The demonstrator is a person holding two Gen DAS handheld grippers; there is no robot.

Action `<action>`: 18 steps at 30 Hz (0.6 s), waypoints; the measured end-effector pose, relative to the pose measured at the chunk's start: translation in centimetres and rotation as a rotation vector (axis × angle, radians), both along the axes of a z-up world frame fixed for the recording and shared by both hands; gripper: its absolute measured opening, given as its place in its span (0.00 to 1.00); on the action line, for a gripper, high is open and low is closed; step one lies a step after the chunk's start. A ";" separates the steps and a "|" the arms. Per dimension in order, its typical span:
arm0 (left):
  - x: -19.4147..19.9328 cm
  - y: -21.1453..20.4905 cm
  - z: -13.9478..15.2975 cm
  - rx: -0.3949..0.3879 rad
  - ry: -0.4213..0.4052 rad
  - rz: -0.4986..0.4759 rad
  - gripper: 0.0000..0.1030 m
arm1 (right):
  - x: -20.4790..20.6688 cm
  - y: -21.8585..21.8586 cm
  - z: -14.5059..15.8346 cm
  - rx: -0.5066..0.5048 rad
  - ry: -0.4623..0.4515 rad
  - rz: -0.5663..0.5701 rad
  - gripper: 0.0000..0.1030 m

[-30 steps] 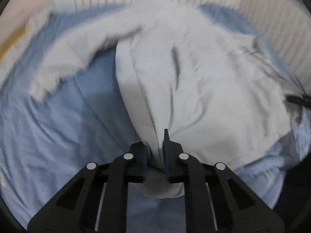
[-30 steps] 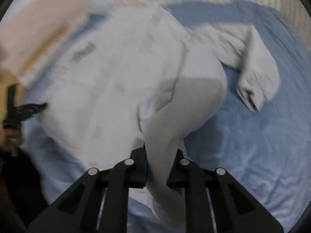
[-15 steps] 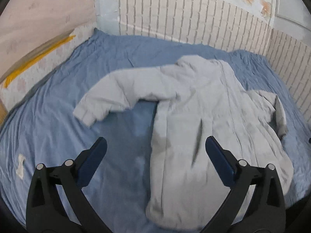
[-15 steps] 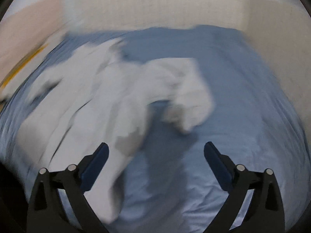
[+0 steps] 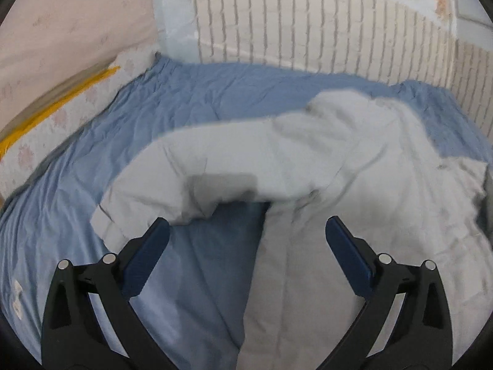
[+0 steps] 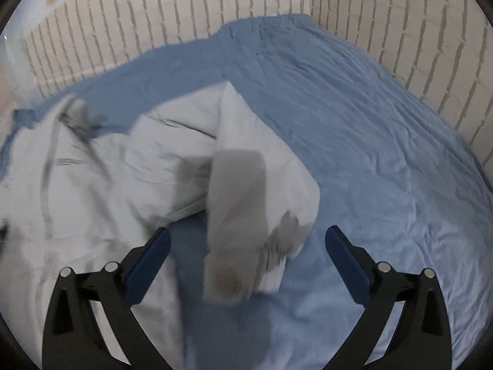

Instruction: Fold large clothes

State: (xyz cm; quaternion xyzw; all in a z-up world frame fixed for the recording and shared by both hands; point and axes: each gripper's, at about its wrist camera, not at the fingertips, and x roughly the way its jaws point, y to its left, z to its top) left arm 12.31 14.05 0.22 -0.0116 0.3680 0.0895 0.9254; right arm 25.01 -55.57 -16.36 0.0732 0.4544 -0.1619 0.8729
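A large pale grey jacket point(image 5: 354, 191) lies spread on the blue bed sheet point(image 5: 200, 111). In the left wrist view its left sleeve point(image 5: 172, 185) stretches out to the left, its cuff just beyond my left gripper point(image 5: 246, 240), which is open and empty above the sheet. In the right wrist view the jacket point(image 6: 101, 191) lies at the left and its other sleeve point(image 6: 246, 209) is bent towards me, the cuff between the fingers of my right gripper point(image 6: 246, 243), which is open and empty.
White brick-pattern walls point(image 5: 308, 30) point(image 6: 400, 15) close the bed at the back and right. A pale bed edge with a yellow strip point(image 5: 55, 104) runs along the left. Bare blue sheet point(image 6: 385, 154) lies to the right of the jacket.
Both grippers were shut on the jacket's hem a second ago. They let go, opened wide and drew back; now each has moved closer to a sleeve cuff.
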 end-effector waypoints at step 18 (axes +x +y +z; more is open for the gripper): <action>3.1 1.6 -3.1 -0.073 0.037 0.057 0.97 | -10.9 -14.4 8.3 -0.064 -0.390 -0.661 0.13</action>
